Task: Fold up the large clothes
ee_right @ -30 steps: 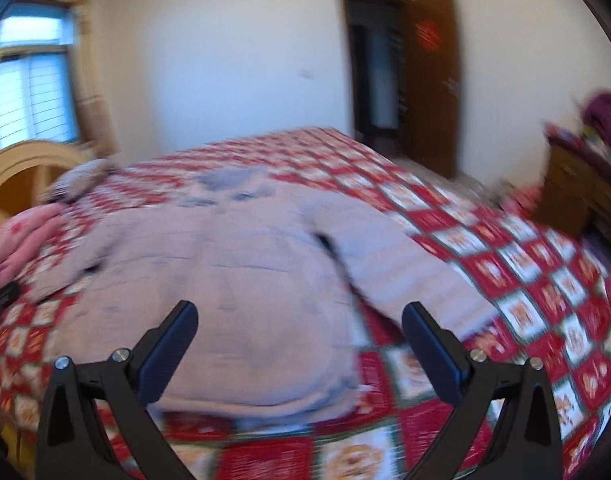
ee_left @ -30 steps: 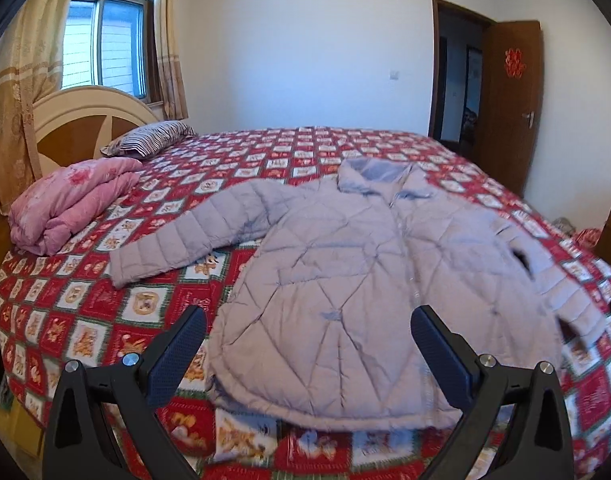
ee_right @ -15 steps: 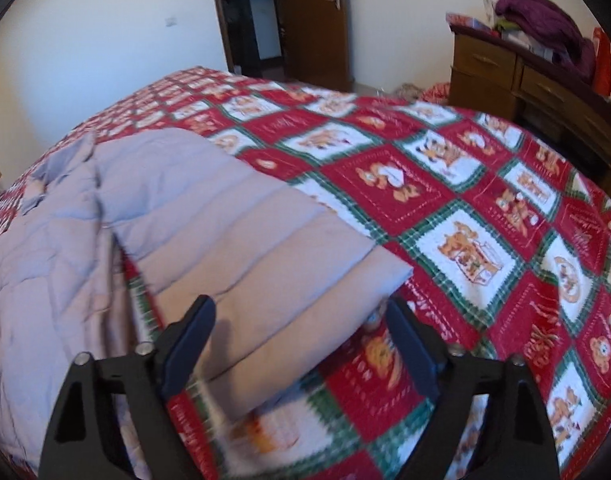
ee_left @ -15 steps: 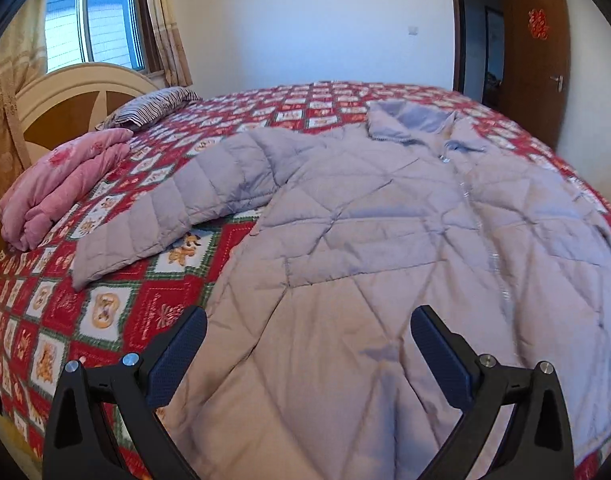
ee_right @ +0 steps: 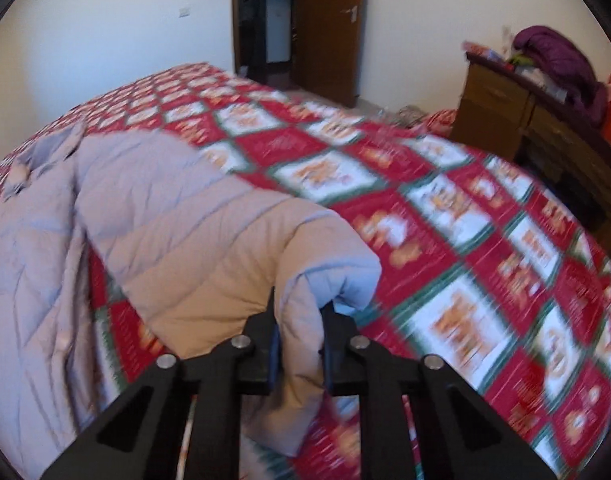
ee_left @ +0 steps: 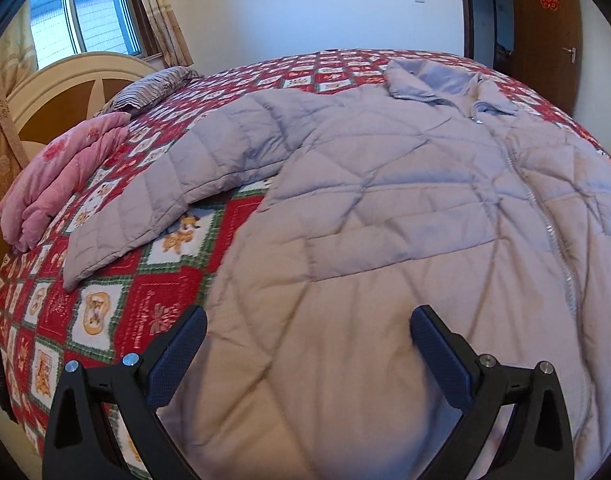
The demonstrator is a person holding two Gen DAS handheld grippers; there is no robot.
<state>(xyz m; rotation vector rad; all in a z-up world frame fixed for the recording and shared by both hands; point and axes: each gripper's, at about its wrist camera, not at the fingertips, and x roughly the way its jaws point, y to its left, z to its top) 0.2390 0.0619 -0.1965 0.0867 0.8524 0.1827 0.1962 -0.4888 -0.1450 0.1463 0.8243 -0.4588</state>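
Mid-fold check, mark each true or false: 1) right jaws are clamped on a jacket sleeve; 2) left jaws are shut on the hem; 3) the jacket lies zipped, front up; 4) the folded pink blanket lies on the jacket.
1) True: the right gripper has just closed on the sleeve.
2) False: the left gripper stands open over the jacket.
3) True.
4) False: the pink blanket lies apart, near the headboard.

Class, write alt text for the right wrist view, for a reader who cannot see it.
The right gripper has just closed on the cuff end of a pale lilac quilted jacket's sleeve, bunching it between the fingers. The jacket lies on a bed with a red checked quilt; a wooden dresser stands beyond.
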